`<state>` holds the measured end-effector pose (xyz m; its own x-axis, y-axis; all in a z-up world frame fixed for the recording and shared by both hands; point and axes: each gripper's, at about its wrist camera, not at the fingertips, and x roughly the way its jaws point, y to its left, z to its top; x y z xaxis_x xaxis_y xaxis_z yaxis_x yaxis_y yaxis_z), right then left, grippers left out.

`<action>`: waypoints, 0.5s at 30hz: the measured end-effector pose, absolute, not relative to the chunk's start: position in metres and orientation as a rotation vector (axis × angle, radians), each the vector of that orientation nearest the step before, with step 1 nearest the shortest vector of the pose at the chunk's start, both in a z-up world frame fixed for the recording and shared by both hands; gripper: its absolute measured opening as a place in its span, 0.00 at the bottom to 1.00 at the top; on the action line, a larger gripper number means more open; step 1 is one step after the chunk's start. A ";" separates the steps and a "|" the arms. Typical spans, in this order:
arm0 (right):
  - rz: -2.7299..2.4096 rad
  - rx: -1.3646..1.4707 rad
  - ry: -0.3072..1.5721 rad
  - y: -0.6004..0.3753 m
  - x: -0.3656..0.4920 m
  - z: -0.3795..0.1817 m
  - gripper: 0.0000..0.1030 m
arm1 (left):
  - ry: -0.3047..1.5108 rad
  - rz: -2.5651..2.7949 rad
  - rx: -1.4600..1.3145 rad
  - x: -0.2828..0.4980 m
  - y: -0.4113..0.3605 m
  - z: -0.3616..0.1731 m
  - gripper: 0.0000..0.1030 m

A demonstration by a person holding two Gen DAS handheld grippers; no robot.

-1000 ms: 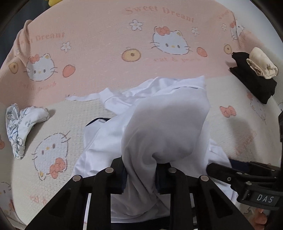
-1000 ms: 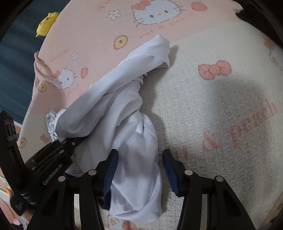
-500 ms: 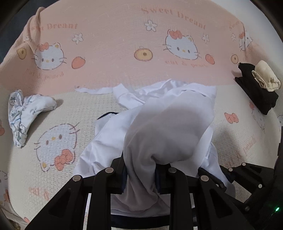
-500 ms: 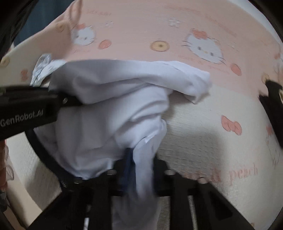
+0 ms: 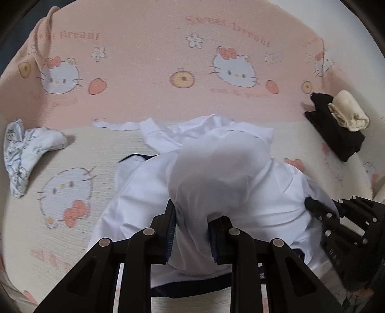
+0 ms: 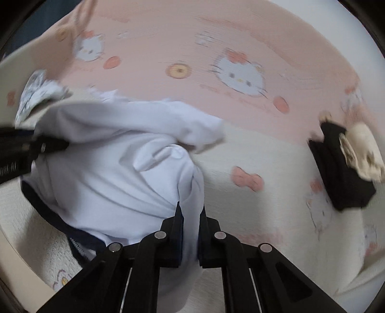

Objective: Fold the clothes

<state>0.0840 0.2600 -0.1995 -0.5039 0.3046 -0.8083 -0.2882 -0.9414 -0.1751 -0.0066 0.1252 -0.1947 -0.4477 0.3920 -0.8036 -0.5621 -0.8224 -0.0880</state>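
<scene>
White shirt [image 5: 211, 173] bunched at frame centre on bed [image 5: 72, 149], not yet folded. Left claw [image 5: 191, 231] clamped on fabric. Right claw [image 6: 190, 231] pinched tight on fabric. Folded pile [image 5: 336, 130] at right judged done.

Pink-and-cream cat-print blanket [image 5: 149, 101] underneath; dark blue background [image 6: 36, 21] past its far-left edge

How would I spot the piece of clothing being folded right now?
Start from the pink and cream cartoon-cat blanket. In its middle lies a crumpled white garment with dark navy trim, pinched by both grippers. The patterned bundle at the left and the black pile at the right lie untouched.
</scene>
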 end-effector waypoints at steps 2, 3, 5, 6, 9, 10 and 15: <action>2.420 -1.344 0.017 0.272 0.091 -0.197 0.05 | 0.238 2.236 -1.202 -0.004 0.133 -0.198 0.21; 2.418 -1.351 0.055 0.277 0.095 -0.197 0.05 | 0.234 2.226 -1.214 -0.003 0.137 -0.201 0.21; 2.427 -1.362 0.145 0.289 0.102 -0.197 0.05 | 0.220 2.224 -1.239 -0.004 0.141 -0.208 0.21; 2.427 -1.366 0.172 0.294 0.102 -0.197 0.05 | 0.184 2.213 -1.257 -0.006 0.141 -0.212 0.21; 2.404 -1.378 0.189 0.303 0.102 -0.202 0.05 | -0.019 2.137 -1.339 -0.015 0.133 -0.225 0.21; 2.396 -1.387 0.192 0.304 0.102 -0.205 0.05 | -0.085 2.120 -1.368 -0.017 0.129 -0.228 0.21; 2.384 -1.430 0.342 0.311 0.105 -0.216 0.06 | -0.291 2.055 -1.415 -0.021 0.114 -0.231 0.21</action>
